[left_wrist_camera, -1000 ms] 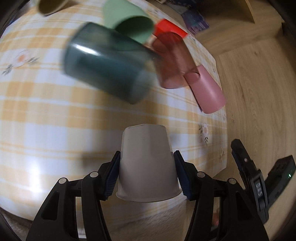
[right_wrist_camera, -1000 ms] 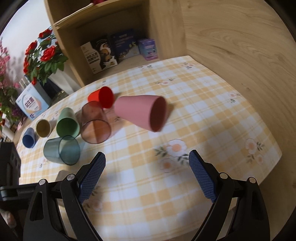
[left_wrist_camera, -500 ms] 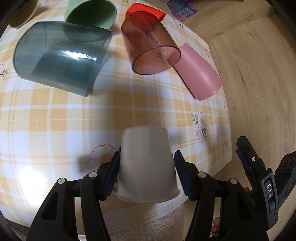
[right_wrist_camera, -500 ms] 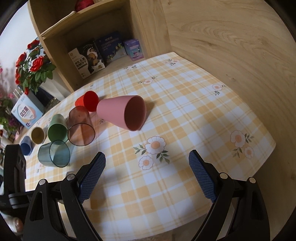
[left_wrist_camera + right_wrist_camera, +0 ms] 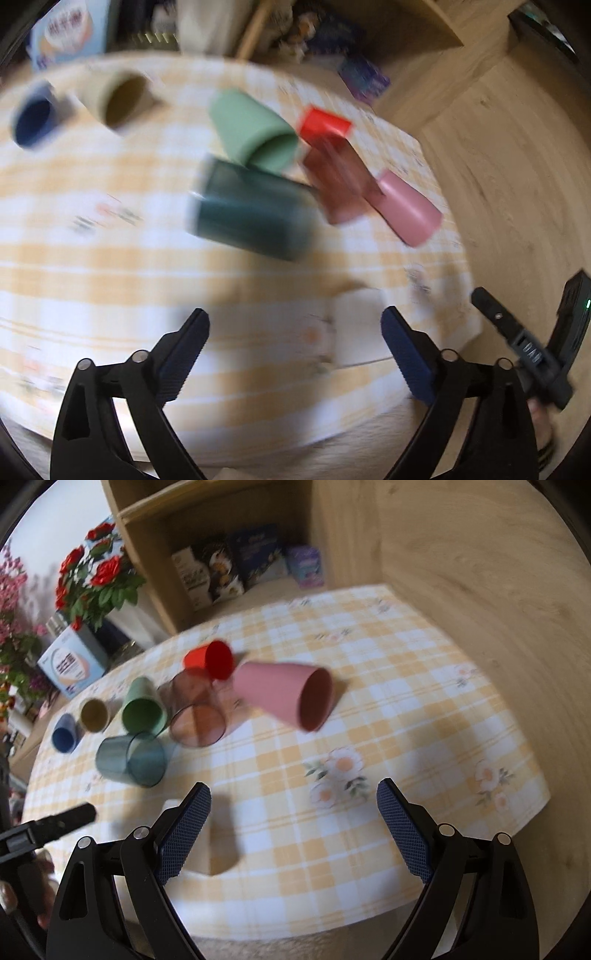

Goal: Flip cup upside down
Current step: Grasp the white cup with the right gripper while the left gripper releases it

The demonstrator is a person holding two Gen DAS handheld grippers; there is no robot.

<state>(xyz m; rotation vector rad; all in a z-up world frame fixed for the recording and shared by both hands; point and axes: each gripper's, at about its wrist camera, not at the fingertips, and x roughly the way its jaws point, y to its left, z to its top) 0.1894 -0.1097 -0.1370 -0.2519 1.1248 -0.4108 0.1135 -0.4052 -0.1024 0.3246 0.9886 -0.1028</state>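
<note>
Cloth in a yellow-and-white check with small flower prints covers the worktop (image 5: 388, 686), which sits in a corner of pale wood panelling. Beyond it from the right gripper (image 5: 293, 834) stands a wooden shelf unit (image 5: 221, 528) with a row of printed boxes (image 5: 236, 568); off to that gripper's far left are red artificial roses (image 5: 96, 579) and a blue-and-white carton (image 5: 70, 664). Its printing is too blurred to read.

Half a second ago the left gripper (image 5: 295, 354) was clamped on the white cup (image 5: 360, 326), held base-up over the cloth. Now its jaws stand wide apart and bare, and the cup stands upside down on the cloth, just inside that gripper's right finger and apart from it. The left view has also swung up and smeared with motion. The right gripper is spread wide as before, holding nothing; the white cup (image 5: 197, 843) shows behind its left finger.

Ahead of both grippers lie the other cups on their sides: a teal clear tumbler (image 5: 131, 760), a brown clear tumbler (image 5: 195, 712), a green cup (image 5: 142, 709), a red cup (image 5: 210, 659), a pink cup (image 5: 288, 696), a beige cup (image 5: 94, 714) and a blue cup (image 5: 64, 734). In the left view the other tool's body carries white letters that look like "DAS", blurred.
</note>
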